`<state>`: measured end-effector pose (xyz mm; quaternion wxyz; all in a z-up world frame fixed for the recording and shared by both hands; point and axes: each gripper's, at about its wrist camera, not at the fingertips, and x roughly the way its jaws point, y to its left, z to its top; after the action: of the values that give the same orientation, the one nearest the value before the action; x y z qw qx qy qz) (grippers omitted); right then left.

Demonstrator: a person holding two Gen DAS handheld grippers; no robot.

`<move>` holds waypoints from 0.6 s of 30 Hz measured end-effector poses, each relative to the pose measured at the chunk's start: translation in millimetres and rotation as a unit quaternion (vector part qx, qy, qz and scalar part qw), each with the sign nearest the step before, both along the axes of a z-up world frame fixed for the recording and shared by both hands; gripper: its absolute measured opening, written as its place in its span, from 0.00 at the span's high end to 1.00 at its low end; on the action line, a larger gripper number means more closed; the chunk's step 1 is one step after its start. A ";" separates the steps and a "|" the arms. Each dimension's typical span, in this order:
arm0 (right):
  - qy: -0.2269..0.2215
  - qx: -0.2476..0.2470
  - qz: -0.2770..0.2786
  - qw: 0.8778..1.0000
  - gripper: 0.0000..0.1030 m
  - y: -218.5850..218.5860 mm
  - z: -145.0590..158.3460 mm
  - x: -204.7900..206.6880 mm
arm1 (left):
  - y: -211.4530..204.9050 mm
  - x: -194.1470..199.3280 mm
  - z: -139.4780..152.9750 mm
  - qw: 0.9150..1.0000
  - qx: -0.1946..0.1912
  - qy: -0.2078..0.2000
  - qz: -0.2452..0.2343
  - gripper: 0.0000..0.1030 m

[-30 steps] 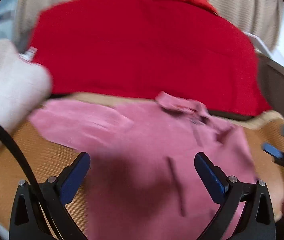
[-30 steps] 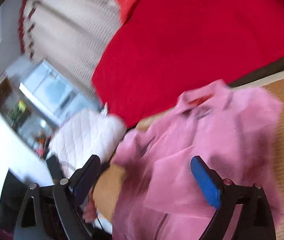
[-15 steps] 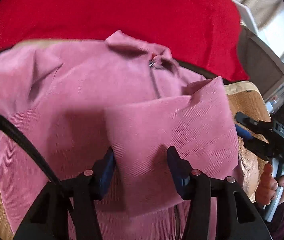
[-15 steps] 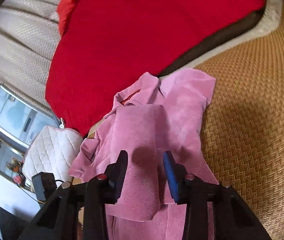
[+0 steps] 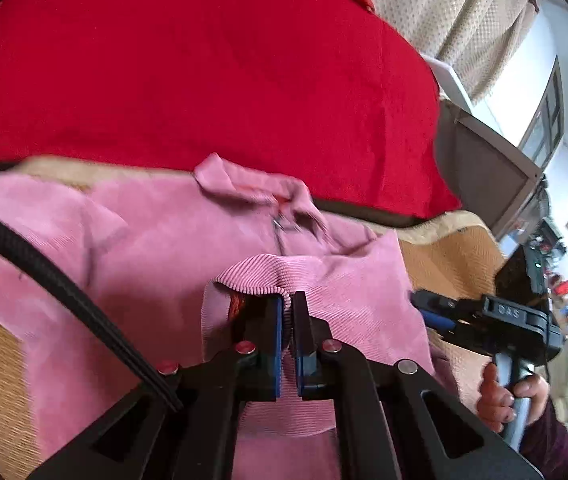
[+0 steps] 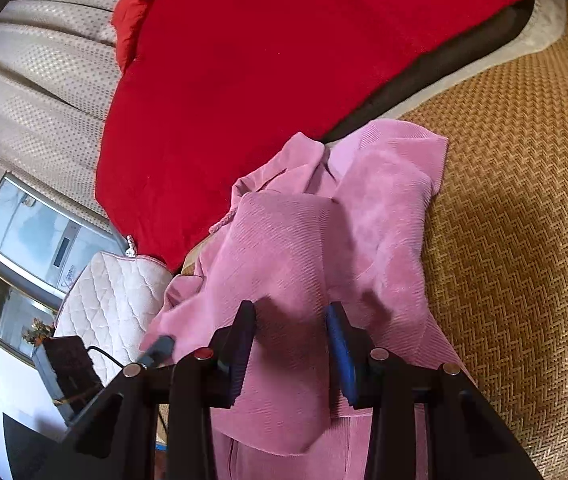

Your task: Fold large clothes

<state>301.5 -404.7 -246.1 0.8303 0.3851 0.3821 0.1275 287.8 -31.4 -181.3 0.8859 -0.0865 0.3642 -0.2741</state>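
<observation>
A pink corduroy jacket [image 5: 156, 240] with a collar and zip lies on a woven mat; it also shows in the right wrist view [image 6: 323, 240]. A sleeve is folded across its front. My left gripper [image 5: 287, 312] is shut on the ribbed cuff [image 5: 252, 276] of that sleeve, near the jacket's middle. My right gripper [image 6: 289, 328] is open, its jaws a hand's width apart just above the folded pink cloth and holding nothing. The right gripper also shows at the right edge of the left wrist view [image 5: 435, 312].
A red blanket [image 5: 204, 64] lies behind the jacket. The woven straw mat [image 6: 523, 240] stretches to the right. A white quilted cushion [image 6: 112, 308] sits at the left, with beige curtains [image 6: 44, 80] and a window behind.
My left gripper has closed fully on the sleeve cuff. My right gripper has opened wider and let go of the cloth. The sleeve now lies across the jacket front.
</observation>
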 end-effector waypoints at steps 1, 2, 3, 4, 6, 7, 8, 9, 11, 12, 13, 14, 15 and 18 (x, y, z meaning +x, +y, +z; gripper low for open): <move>-0.004 -0.006 -0.002 1.000 0.61 1.9 1.1 -0.4 | 3.8 0.6 5.2 1.000 0.012 -0.015 0.010 0.96; -0.007 -0.012 -0.003 1.000 0.61 3.8 2.4 -0.5 | 9.4 1.7 11.8 0.999 0.024 -0.033 0.022 0.96; -0.011 -0.018 -0.003 1.000 0.61 5.8 3.5 -0.6 | 12.9 3.0 14.9 0.998 0.034 -0.042 0.029 0.96; -0.014 -0.024 -0.004 1.000 0.61 8.2 4.9 -0.5 | 16.6 6.3 17.8 0.996 0.056 -0.052 0.042 0.95; -0.023 -0.036 -0.004 0.999 0.61 13.2 8.1 -0.1 | 23.7 11.5 17.6 0.990 0.106 -0.064 0.071 0.94; -0.028 -0.046 -0.001 0.999 0.61 16.9 10.1 0.7 | 29.2 14.4 17.0 0.985 0.125 -0.067 0.095 0.94; -0.031 -0.057 0.004 0.998 0.61 21.5 11.7 2.1 | 39.1 17.4 17.1 0.983 0.125 -0.064 0.117 0.93; -0.033 -0.065 0.008 0.997 0.61 25.9 12.4 3.6 | 47.5 19.6 17.7 0.984 0.115 -0.058 0.126 0.87; -0.034 -0.071 0.016 0.997 0.61 32.2 11.8 6.0 | 68.3 22.9 19.9 0.984 0.094 -0.040 0.148 0.57; -0.031 -0.078 0.021 0.996 0.61 36.8 11.1 8.0 | 83.1 22.1 22.8 0.980 0.089 -0.041 0.173 0.38; -0.028 -0.084 0.025 0.996 0.61 39.6 9.6 9.9 | 91.7 19.3 24.5 0.977 0.087 -0.045 0.190 0.32; -0.020 -0.090 0.029 0.995 0.61 43.2 6.7 12.2 | 105.3 18.0 26.7 0.973 0.082 -0.047 0.209 0.32; -0.007 -0.097 0.033 0.995 0.61 45.9 2.0 15.0 | 120.2 17.9 28.6 0.970 0.076 -0.046 0.227 0.32; 0.037 -0.121 0.040 0.991 0.64 50.8 -14.0 21.5 | 162.0 21.0 26.3 0.956 0.062 -0.023 0.287 0.31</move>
<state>323.0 -353.9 -260.1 0.8502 0.2707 0.4405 0.0991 308.8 130.6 -154.9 0.9389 -0.1259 0.3201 0.0127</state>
